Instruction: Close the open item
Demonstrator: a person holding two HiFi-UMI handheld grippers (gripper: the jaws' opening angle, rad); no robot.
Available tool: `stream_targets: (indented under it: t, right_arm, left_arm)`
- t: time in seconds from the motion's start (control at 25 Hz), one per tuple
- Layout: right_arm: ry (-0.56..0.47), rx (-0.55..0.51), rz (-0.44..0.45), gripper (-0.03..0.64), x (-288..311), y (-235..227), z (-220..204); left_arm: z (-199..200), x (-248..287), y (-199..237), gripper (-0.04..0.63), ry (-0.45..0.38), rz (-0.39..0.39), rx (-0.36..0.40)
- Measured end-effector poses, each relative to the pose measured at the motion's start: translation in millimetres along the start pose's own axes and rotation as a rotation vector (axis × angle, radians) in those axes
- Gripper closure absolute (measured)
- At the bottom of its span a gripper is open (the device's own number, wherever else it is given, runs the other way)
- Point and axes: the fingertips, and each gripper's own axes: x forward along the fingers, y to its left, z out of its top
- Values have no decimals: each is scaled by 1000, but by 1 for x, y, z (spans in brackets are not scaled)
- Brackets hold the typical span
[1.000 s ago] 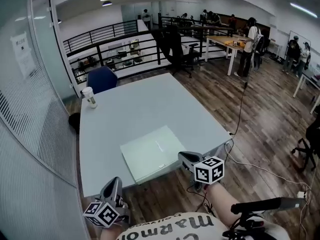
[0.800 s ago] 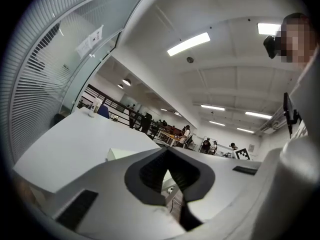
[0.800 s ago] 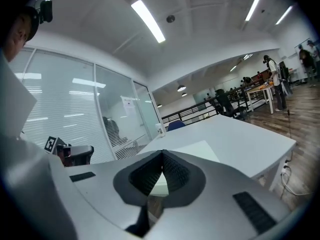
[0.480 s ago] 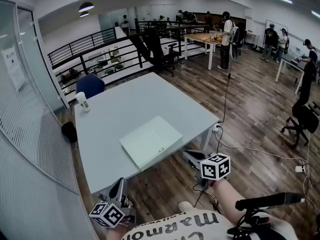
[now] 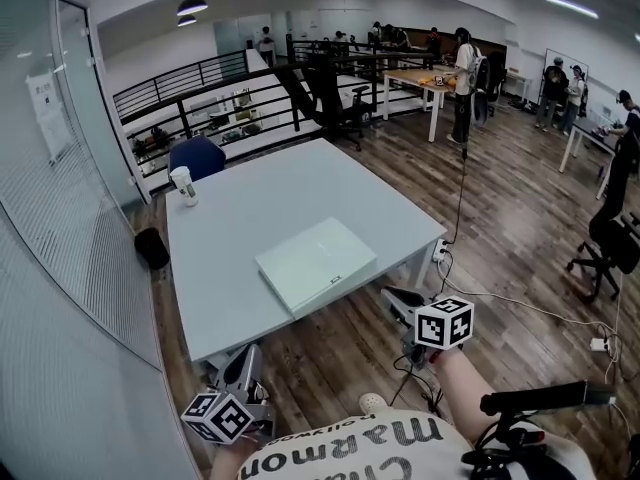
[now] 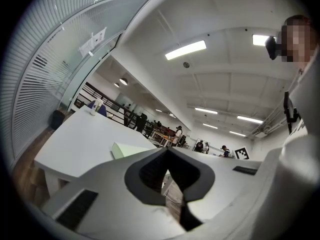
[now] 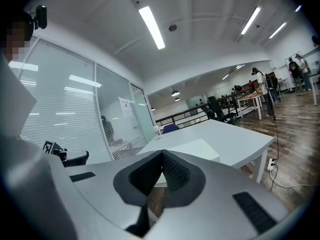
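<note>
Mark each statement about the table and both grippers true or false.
1. The laptop lies shut and flat on the table. True.
2. The left gripper clamps the laptop's edge. False: its jaws are together on nothing, and it is held short of the table's near edge.
3. A cup stands near the table's far left corner. True.
4. The right gripper has its jaws wide apart. False: they are together, with nothing between them.

The desk (image 5: 240,218) has a smooth matt top, the laptop (image 5: 315,261) a pale matt shell, and the floor (image 5: 520,218) at right is faintly glossy wood plank.
</note>
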Motion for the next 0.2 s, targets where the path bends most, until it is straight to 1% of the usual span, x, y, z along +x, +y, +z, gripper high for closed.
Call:
stream_targets:
  t: [0.2]
  right_arm:
    - [0,-3,-3,623,-9,0,2]
  left_arm:
    - [-1,-4,-13,594,6,-8,11]
